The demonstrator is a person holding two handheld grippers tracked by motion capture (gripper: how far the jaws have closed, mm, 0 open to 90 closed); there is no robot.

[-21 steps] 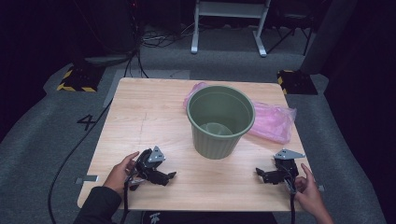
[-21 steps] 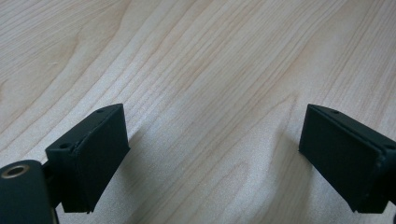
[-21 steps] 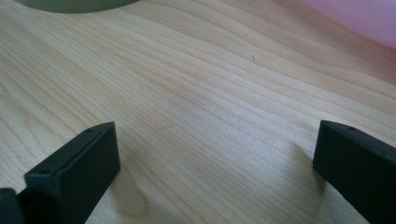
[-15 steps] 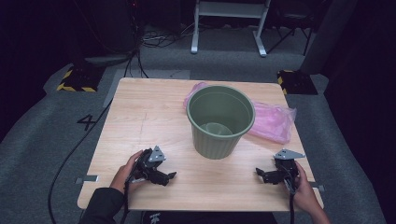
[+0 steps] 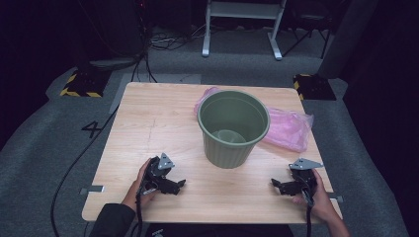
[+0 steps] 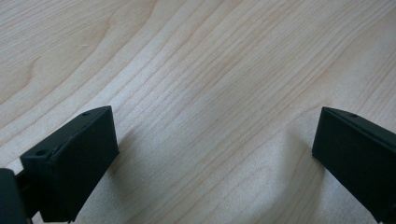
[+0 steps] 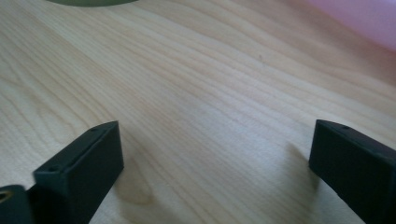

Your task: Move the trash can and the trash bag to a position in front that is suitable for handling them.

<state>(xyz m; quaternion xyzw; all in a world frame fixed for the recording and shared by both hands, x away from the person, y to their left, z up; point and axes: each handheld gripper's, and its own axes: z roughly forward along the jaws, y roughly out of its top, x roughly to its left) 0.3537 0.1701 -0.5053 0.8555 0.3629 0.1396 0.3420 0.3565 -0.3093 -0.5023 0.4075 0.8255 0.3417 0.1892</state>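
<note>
Wooden table [image 5: 148, 123], green bucket [image 5: 233, 127] between left gripper [image 5: 179, 184] and right gripper [image 5: 274, 184], jaws apart, empty.

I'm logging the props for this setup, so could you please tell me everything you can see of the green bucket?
The green bucket is a round, olive-green tub, plastic by its look, with faint ribs down its tapered wall and a rolled rim. It stands upright, mouth open, looks empty, right of the table's middle. A pink plastic bag lies behind and beside it, apparently against it. Neither gripper touches it.
</note>
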